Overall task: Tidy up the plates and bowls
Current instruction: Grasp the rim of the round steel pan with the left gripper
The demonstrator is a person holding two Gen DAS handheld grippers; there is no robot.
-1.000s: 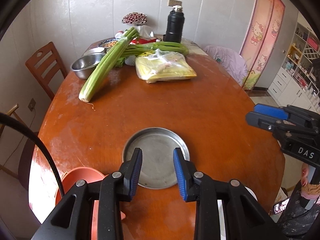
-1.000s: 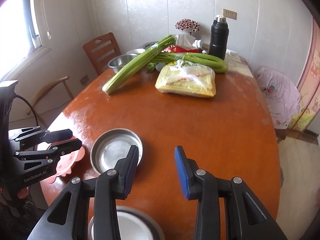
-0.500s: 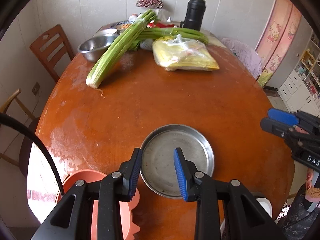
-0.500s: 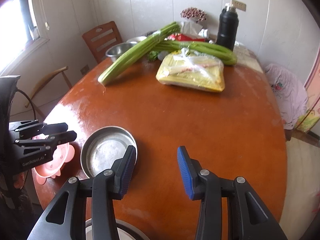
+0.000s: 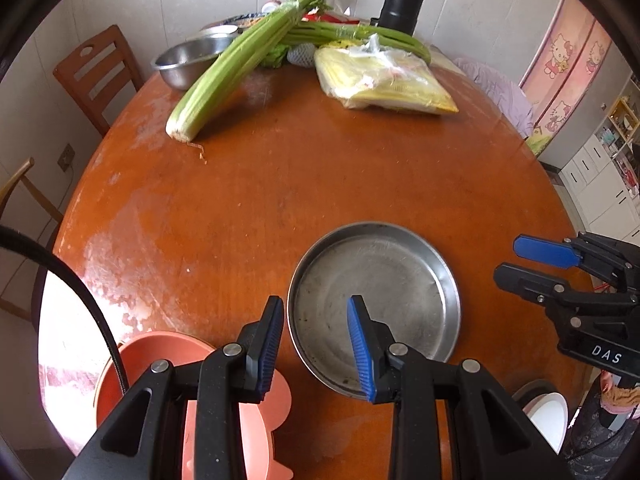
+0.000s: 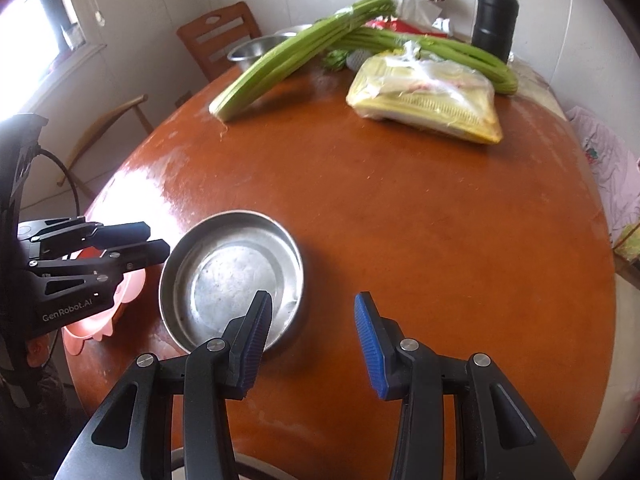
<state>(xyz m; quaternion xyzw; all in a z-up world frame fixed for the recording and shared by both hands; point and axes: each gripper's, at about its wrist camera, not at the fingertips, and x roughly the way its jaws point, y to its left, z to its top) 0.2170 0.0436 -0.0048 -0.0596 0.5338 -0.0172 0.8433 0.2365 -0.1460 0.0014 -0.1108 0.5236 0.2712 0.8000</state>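
Both grippers empty, jaws apart, nothing between pads. Left gripper point(image 5: 316, 348) is straddling the near-left rim of the steel plate point(image 5: 376, 292), not touching afaict. Right gripper point(image 6: 310, 344) is hovering just right of the plate; its jaws have just been opening a bit. Pink bowl point(image 5: 160, 364) is sitting near-left at the table point(image 5: 320, 184) edge, white bowl point(image 5: 546, 416) near-right, steel bowl point(image 5: 188, 60) far-left by the celery point(image 5: 236, 68). Imo best move: pinch the plate rim squarely, lift level. Readable text: "DAS" on right gripper body, "GenRobot.AI" on left.
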